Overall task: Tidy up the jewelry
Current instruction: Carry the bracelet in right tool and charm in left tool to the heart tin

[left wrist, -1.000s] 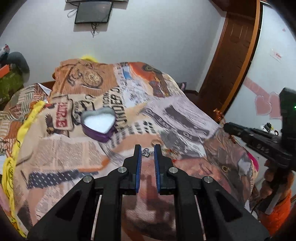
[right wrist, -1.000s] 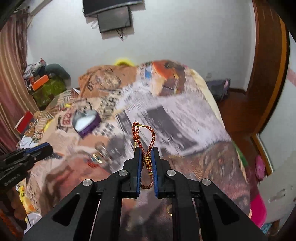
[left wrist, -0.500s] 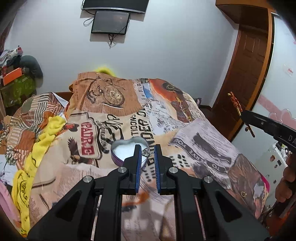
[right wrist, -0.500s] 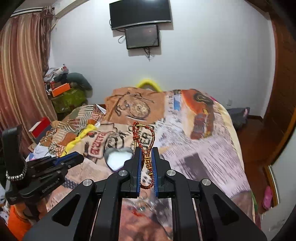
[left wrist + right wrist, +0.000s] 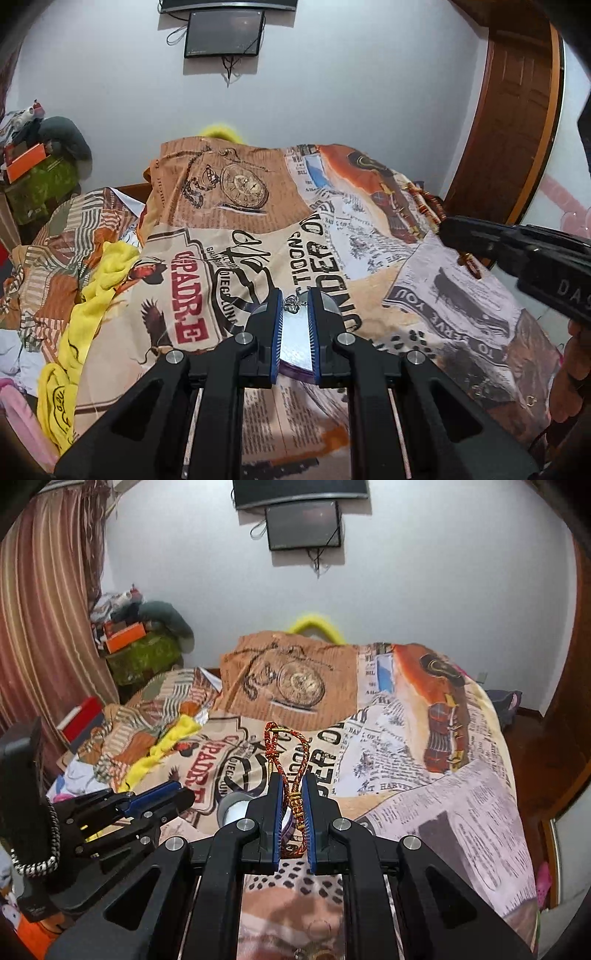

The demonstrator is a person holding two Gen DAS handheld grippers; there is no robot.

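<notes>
My left gripper is shut on a small silver ring held at its fingertips, right above the heart-shaped purple jewelry box with a white lining, which the fingers mostly hide. My right gripper is shut on a red and gold braided bracelet that loops up past the fingertips. The box shows in the right wrist view just left of my right fingers. The left gripper appears there at the left; the right gripper appears in the left wrist view at the right.
Both grippers hover over a bed covered with a newspaper-print blanket. A yellow cloth lies on its left side. Small gold pieces lie on the blanket near the front. A wooden door stands at the right.
Both grippers have moved forward over the bed, each still holding its piece. The heart box has come from ahead-left to directly under my left fingertips.
</notes>
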